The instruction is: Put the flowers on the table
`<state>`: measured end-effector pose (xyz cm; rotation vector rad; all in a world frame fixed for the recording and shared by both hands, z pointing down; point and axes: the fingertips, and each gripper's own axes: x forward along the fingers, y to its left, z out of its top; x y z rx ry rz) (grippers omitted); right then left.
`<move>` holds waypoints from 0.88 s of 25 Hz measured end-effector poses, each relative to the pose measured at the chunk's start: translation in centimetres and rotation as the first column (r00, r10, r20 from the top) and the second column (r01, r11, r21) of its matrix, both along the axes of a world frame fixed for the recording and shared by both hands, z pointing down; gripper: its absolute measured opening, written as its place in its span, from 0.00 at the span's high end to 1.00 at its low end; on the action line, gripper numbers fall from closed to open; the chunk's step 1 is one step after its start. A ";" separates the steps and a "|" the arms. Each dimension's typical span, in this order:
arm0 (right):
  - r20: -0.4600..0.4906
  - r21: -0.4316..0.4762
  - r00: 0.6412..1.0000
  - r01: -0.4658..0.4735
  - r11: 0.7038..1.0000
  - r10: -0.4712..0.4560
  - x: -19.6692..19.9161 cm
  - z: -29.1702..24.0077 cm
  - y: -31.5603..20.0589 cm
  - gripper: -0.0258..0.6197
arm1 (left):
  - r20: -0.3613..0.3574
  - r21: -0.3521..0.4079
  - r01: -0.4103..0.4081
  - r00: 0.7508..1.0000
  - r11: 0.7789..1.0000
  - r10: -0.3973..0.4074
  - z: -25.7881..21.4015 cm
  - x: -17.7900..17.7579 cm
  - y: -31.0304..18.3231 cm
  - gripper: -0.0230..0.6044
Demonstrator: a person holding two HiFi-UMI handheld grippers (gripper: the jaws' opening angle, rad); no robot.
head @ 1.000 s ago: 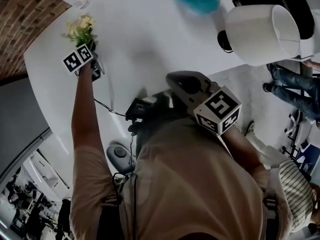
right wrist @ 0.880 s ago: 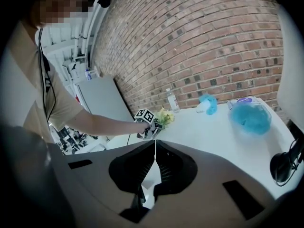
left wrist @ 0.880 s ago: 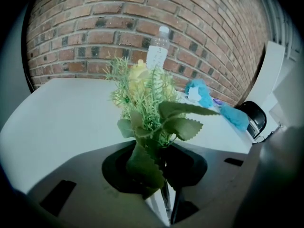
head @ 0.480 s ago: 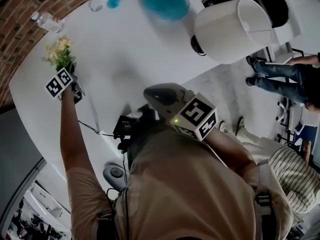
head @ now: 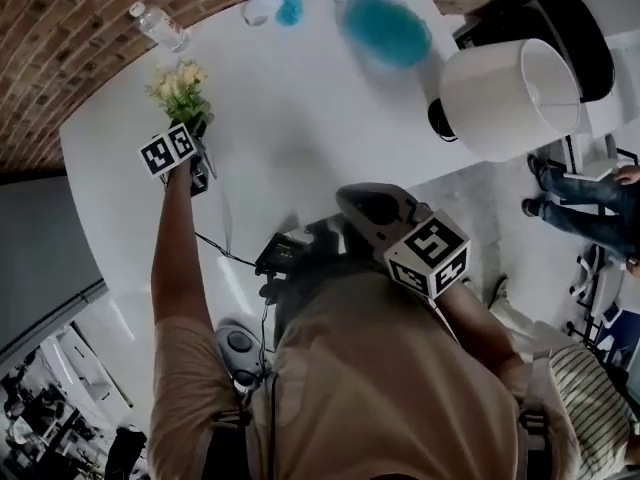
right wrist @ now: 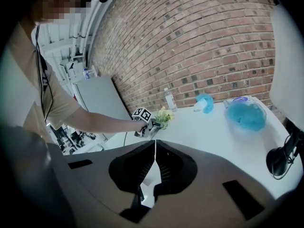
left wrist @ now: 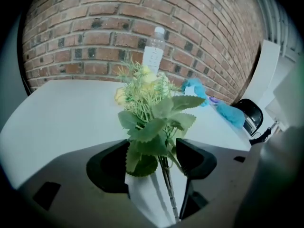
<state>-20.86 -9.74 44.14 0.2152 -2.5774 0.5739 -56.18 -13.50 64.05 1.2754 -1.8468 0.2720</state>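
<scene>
Green serrated leaves and small pale-yellow blooms make up the flowers point(left wrist: 152, 113), a plastic-looking bunch standing upright over the far left part of the table point(head: 300, 118). Their thin ribbed stems run down between the jaws of the left gripper point(left wrist: 152, 167). Those jaws are opening: they stand wide apart, the stems close to the right jaw, and neither pad presses on them. Whether the stem ends rest on the tabletop cannot be made out.

The left arm is bare and stretched out straight across the table, with the left gripper point(head: 198, 133) at its end, just behind the flowers point(head: 180, 86). The right gripper point(head: 358, 200) is held close to the chest above the table's near edge, well apart from the bunch. In its own view the right gripper point(right wrist: 155, 148) has its ridged jaws closed tip to tip with nothing between them, and it looks towards the flowers point(right wrist: 164, 115).

A clear bottle point(head: 160, 26) stands just beyond the bunch, near the brick wall point(left wrist: 95, 27). Farther right on the smooth white top lie two fluffy blue heaps point(head: 385, 30). A white drum lampshade point(head: 510, 93) stands at the right edge. A black device point(head: 285, 253) with a cable sits at the near edge. Nothing lies between the grippers and the flowers.
</scene>
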 end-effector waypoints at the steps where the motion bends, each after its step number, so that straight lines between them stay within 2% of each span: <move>1: -0.004 -0.001 1.000 0.005 1.000 -0.005 -0.4 0.2 0.3 0.93 | -0.001 -0.008 0.005 1.000 1.000 -0.005 0.1 -0.3 0.5 0.51; 4: -0.007 0.016 1.000 0.016 1.000 -0.016 -1.8 0.6 0.9 0.93 | 0.004 -0.007 -0.008 1.000 1.000 0.008 0.6 -1.1 1.1 0.49; 8: 0.008 0.035 0.999 0.052 0.998 -0.052 -3.8 1.0 2.0 0.93 | 0.024 0.042 0.010 1.000 0.999 -0.011 -0.2 -2.3 3.0 0.49; 12: 0.015 0.022 0.998 0.067 0.997 -0.068 -3.3 0.3 2.0 0.93 | 0.017 0.136 0.055 0.998 0.989 -0.058 -3.2 -1.2 4.3 0.49; 15: 0.032 0.018 0.999 0.042 0.999 -0.042 -2.8 -0.1 1.7 0.93 | 0.030 0.205 0.020 0.999 0.979 -0.026 -6.0 0.4 3.5 0.49; 17: 0.045 0.033 0.998 0.034 0.999 -0.036 -2.5 -0.4 1.6 0.93 | 0.050 0.258 -0.024 0.999 0.966 0.012 -8.3 2.1 3.2 0.50; 20: 0.073 0.029 0.997 0.019 0.999 -0.021 -2.0 -1.2 1.7 0.93 | 0.083 0.352 -0.070 0.996 0.933 0.043 -12.2 4.9 3.6 0.51; 22: 0.096 -0.008 0.995 0.014 1.000 -0.013 -1.1 -1.5 2.6 0.93 | 0.108 0.383 -0.101 0.992 0.918 0.064 -14.5 7.3 4.8 0.57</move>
